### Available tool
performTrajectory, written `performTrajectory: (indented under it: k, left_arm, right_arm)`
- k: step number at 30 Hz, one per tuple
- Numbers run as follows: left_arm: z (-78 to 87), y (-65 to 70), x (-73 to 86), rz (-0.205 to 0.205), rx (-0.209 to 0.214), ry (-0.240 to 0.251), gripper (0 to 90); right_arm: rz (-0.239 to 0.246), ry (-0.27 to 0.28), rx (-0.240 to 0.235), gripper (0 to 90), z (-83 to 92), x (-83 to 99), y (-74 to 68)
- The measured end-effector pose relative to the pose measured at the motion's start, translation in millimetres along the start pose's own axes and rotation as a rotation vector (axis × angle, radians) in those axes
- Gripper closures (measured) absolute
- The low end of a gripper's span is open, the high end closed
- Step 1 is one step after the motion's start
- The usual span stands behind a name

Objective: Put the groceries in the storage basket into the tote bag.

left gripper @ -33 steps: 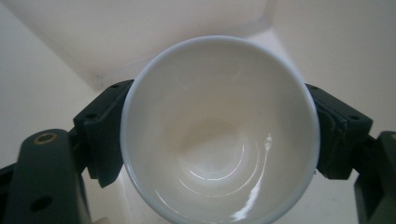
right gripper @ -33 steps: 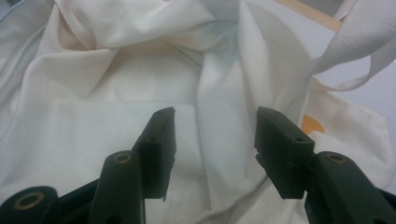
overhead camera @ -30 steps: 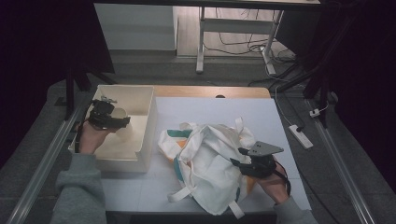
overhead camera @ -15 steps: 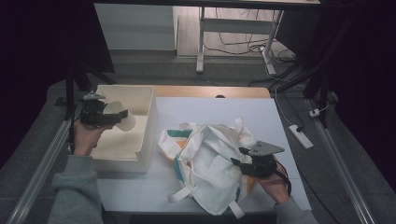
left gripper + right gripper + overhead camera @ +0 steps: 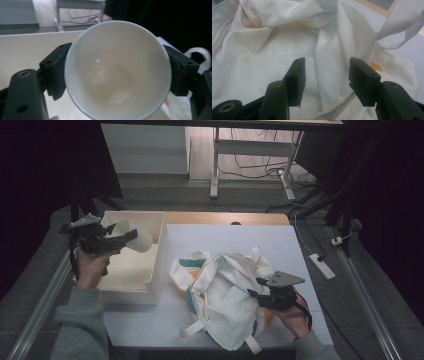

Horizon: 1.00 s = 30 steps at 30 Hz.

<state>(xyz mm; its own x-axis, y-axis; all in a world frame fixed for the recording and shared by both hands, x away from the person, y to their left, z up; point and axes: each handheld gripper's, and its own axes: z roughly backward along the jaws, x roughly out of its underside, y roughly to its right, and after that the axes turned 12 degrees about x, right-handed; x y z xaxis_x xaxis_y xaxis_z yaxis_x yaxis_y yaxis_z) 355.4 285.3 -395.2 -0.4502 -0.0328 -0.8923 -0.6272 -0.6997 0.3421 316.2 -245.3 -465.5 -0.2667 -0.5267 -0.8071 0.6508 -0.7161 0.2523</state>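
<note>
Left claw: clenched on a white paper cup. In the left gripper view both black jaws press the cup wall just below the rim, one on each side, and the cup mouth faces the camera, so its bare inside is seen down to the bottom. In the high view the left claw stands at the centre left of the frame and carries the cup on its side, clear of the floor of the bin, with the base pointing toward the right of the frame.

Below the cup lies a cream plastic bin that stands on the left part of the counter.

Right claw: released. In the right gripper view its jaws stand apart with white fabric of the tote bag behind the gap; neither pad presses on the fabric. A woven strap of the bag crosses the upper right of that frame. In the high view the right claw rests at the lower right edge of the crumpled tote bag, which lies at the lower centre of the frame, just right of the bin. Orange and green print shows on the bag.

A white power strip lies off the right edge of the counter.
</note>
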Motion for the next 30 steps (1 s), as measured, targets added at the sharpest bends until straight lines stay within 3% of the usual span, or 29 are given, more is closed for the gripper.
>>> performTrajectory:
  k: [11,22,30]
  left_arm:
    - [-5.8,21.9,-6.1,-0.008,0.134,0.043,19.5]
    - [-22.8,55.6,-10.3,-0.079,0.220,0.005,19.6]
    - [-35.2,70.0,-10.2,-0.111,0.249,-0.034,19.6]
  right_arm:
    - [0.002,0.004,0.004,48.2,0.8,-0.6,0.1]
    - [0.004,0.014,0.005,47.4,1.4,-1.2,-0.5]
    - [0.008,0.023,0.003,47.1,2.7,-2.9,-1.5]
